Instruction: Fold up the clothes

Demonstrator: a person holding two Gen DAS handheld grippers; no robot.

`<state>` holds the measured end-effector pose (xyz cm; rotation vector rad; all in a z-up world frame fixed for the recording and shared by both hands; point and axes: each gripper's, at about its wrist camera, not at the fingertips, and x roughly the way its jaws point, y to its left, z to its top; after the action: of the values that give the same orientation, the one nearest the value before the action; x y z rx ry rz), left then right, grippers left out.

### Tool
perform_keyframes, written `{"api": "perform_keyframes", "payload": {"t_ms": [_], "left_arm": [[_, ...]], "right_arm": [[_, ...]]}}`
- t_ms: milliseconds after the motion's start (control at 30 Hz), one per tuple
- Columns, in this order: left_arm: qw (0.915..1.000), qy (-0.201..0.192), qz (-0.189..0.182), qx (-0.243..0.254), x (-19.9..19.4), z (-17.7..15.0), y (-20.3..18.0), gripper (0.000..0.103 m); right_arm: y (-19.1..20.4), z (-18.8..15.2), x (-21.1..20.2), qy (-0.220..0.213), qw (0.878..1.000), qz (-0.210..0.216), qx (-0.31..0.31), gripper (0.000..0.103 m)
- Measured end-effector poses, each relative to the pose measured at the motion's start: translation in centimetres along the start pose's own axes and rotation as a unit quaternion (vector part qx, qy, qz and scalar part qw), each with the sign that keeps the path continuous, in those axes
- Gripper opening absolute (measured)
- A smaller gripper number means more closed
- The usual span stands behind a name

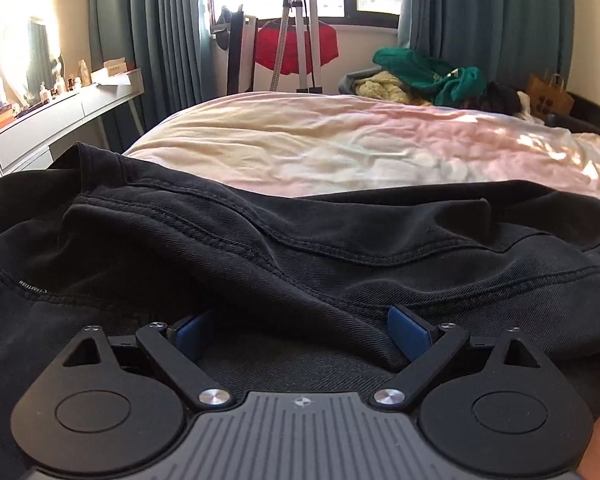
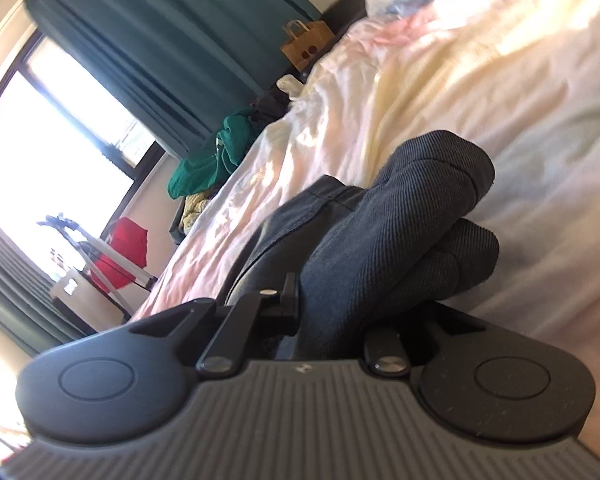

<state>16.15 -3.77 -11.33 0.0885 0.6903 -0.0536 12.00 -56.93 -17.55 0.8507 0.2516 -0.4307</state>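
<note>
Trousers (image 1: 284, 248), black, lie rumpled across the near edge of the bed (image 1: 340, 140). Left hand-held gripper (image 1: 300, 334) is spread wide, blue pads (image 1: 408, 328) pressed into the cloth. Right hand-held gripper (image 2: 340, 312) seems clamped on a bunched fold, though cloth hides one finger. Green clothes (image 1: 424, 72) sit well beyond.
</note>
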Motion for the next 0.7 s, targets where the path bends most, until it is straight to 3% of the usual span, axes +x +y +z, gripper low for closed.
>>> {"api": "perform_keyframes", "payload": {"t_ms": [233,433,567,700], "left_arm": [[0.9998,0.012,-0.011,0.009,0.3,0.6,0.5,0.095],[0.9999,-0.003,-0.012,-0.005,-1.7,1.8,1.6,0.094],[0.9978,-0.039,-0.021,-0.049,-4.8,2.9,4.0,0.094],[0.989,-0.079,-0.035,-0.12,-8.1,3.5,7.9,0.095]], "right_arm": [[6.4,-0.1,-2.4,-0.059,0.991,-0.011,-0.123,0.012],[15.3,-1.8,-6.0,-0.111,0.958,0.013,-0.264,0.012],[22.6,-4.4,-8.3,-0.13,0.924,0.06,-0.355,0.012],[29.1,-11.1,-9.7,-0.121,0.87,0.134,-0.458,0.012]]}}
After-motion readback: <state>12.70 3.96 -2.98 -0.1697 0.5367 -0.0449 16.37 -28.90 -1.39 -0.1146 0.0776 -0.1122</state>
